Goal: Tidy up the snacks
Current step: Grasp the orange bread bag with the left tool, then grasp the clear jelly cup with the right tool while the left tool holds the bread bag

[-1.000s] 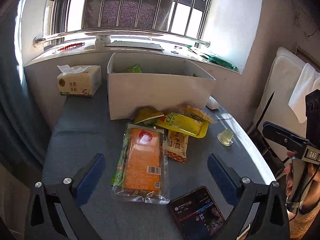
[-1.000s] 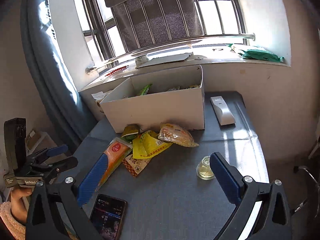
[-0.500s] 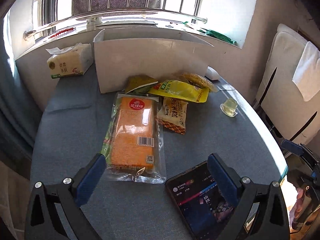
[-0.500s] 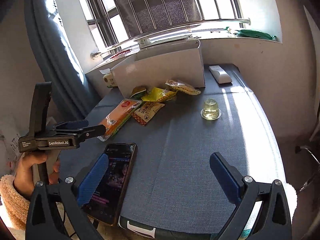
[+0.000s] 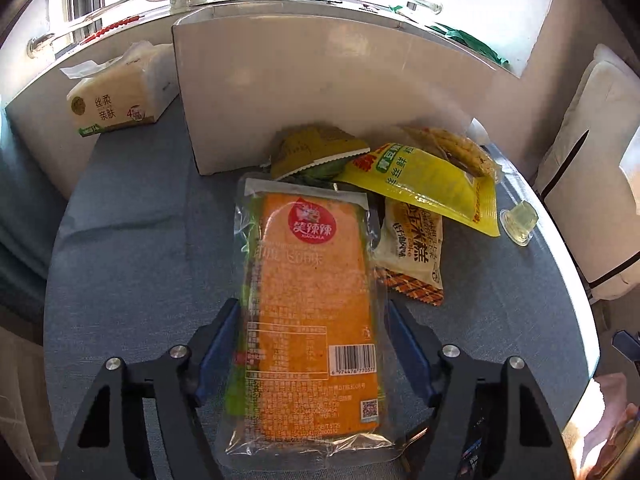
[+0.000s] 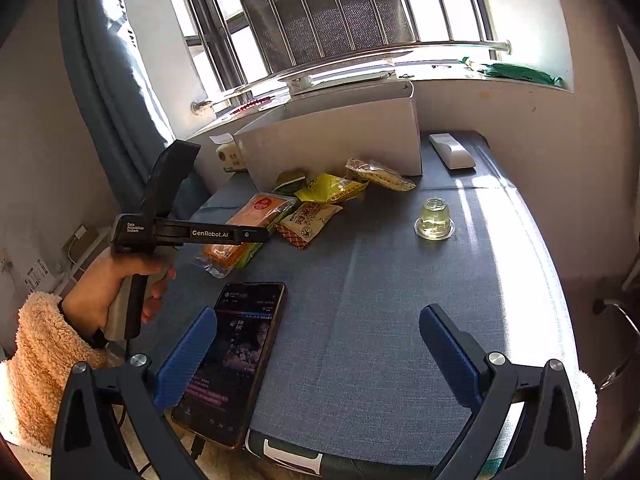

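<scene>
Orange snack pack (image 5: 308, 300) flat on counter (image 5: 132, 264) | left gripper (image 5: 310, 344) jaws closing astride it, likely for the white box (image 5: 320, 92) | right gripper (image 6: 318, 354) jaws wide, empty, waiting

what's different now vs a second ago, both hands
The left tool has come down and forward over the orange snack packet; its jaws, wide open before, are closing with the packet between them. The right tool pulled back toward the near table edge, open and empty, now beside the phone. The white box, other snacks, jelly cup and phone have not moved.
</scene>
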`<state>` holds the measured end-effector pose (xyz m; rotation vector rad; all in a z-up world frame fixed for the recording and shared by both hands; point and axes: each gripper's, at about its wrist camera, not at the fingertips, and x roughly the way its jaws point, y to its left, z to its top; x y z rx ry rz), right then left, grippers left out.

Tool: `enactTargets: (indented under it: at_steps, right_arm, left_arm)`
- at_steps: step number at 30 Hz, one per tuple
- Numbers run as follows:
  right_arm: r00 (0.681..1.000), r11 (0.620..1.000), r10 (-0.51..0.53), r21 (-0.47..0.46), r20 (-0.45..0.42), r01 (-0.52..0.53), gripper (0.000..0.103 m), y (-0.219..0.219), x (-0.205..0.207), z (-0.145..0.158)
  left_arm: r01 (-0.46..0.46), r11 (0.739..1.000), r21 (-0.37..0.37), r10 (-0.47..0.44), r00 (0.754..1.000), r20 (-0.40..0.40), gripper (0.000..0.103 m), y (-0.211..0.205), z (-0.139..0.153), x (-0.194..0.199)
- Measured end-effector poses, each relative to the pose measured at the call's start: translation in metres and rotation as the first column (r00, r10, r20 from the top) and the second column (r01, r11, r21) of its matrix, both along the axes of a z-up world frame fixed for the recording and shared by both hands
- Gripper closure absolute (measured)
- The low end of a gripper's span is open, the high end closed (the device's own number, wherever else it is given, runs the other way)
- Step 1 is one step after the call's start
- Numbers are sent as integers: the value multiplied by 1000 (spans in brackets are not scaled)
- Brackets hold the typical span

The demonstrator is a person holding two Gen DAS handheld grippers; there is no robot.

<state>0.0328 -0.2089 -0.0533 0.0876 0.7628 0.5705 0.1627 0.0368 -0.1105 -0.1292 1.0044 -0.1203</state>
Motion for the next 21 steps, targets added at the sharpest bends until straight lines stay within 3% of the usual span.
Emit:
enactTargets:
  at_steps: [2,5,11,17,21]
  right_arm:
    - [1000,1000,-2,2,0,2,0,0,0,0]
    - [1000,1000,2,4,-2,-2,0,0,0,0]
    - [1000,1000,6,6,-8,-6,0,2,1,-1]
    - [999,999,-28,-32,-22,27,0,-2,14,-13]
    - [998,995,-58,-83,-24,56,0,-4,37,-21]
  left_arm:
    - [1,999,-38,-1,1000,3,45,6,4,-5]
    - [2,1000,-24,-1,1000,21,46,10,9,-14]
    - [-44,997,-69,50,994,94,46,18,27,-43]
    - [-78,979,-190,116,973,201,46,15,43,-94]
    - [-67,979,-192,114,963,245,46,5,50,-122]
